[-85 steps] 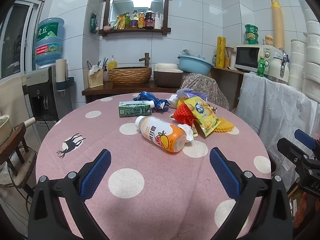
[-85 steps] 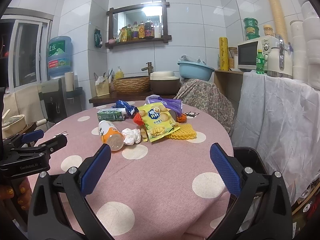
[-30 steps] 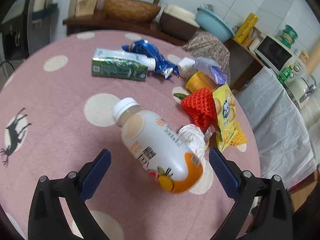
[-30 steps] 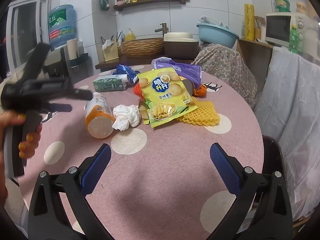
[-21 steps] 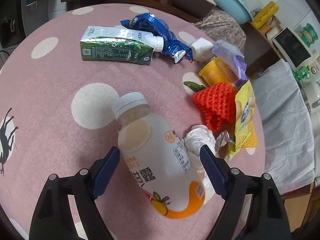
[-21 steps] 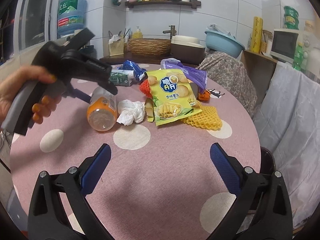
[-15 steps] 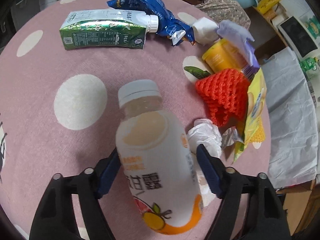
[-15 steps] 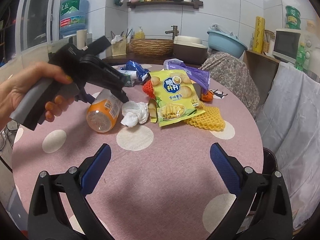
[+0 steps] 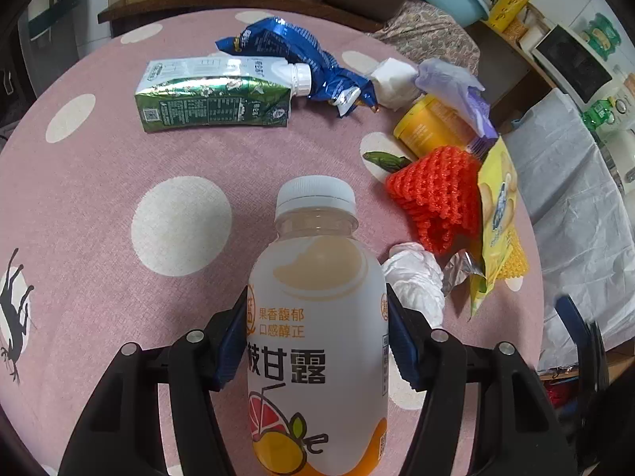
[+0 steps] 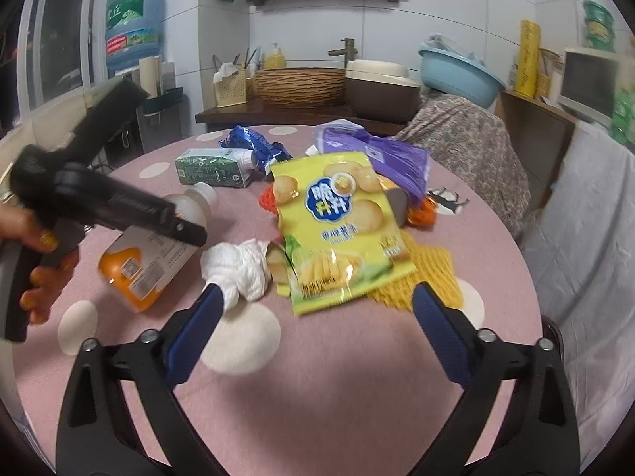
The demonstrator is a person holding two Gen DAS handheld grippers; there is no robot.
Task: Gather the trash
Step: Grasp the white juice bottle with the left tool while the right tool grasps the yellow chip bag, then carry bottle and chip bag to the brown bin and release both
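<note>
— What has the left tool (image 9: 317, 341) got?
— Its blue pads pinch the juice bottle (image 9: 315, 317) on both sides; the bottle lies on the pink desk (image 9: 99, 182), just beside the crumpled tissue (image 10: 242, 267).
— And the right tool (image 10: 313, 313)?
— Spread wide, holding nothing, above the desk near the tissue and the yellow chip bag (image 10: 337, 226) touching it.

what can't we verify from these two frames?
- Juice bottle base: cut off by the bottom edge, left wrist view.
- Left gripper pad contact: bottle body covers it; in the right wrist view the gripper body blocks it.
- Yellow tub contents: under the purple bag.
- Carton print: too small.
</note>
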